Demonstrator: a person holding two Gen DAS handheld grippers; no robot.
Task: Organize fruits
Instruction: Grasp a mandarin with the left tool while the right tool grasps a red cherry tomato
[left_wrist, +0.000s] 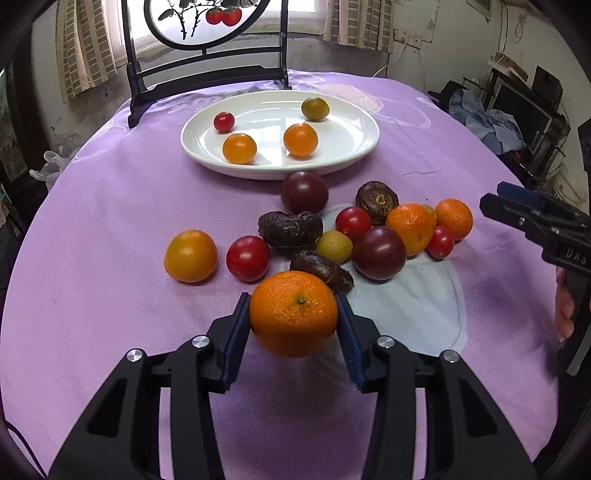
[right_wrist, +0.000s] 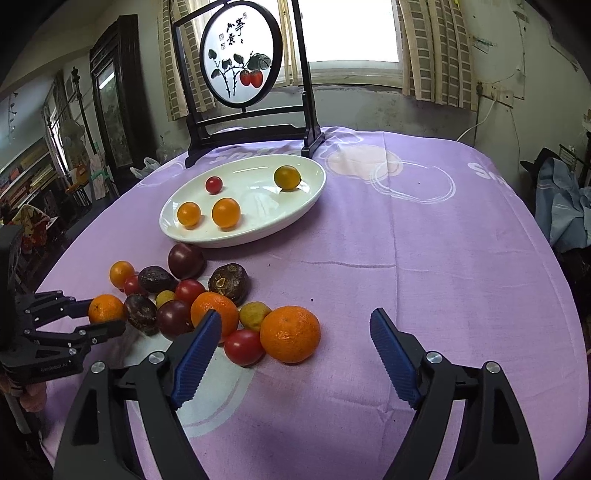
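A mandarin (left_wrist: 293, 314) is being clamped between the blue pads of the left gripper (left_wrist: 293, 321), and it is being held just above the purple tablecloth (left_wrist: 110, 206), on the near side of the white oval plate (left_wrist: 354, 155). The right gripper (right_wrist: 295, 354) is being held with its jaws wide apart and nothing between them, near the plate's front-right. Four small fruits are being carried by the plate: a red cherry tomato (left_wrist: 224, 122), two orange tomatoes (left_wrist: 239, 148) and a greenish one (left_wrist: 315, 109). Between the plate and the held mandarin, a loose cluster is being left on the cloth: dark purple tomatoes (left_wrist: 379, 252), wrinkled brown fruits (left_wrist: 290, 229), red tomatoes (left_wrist: 248, 258) and further mandarins (left_wrist: 410, 229).
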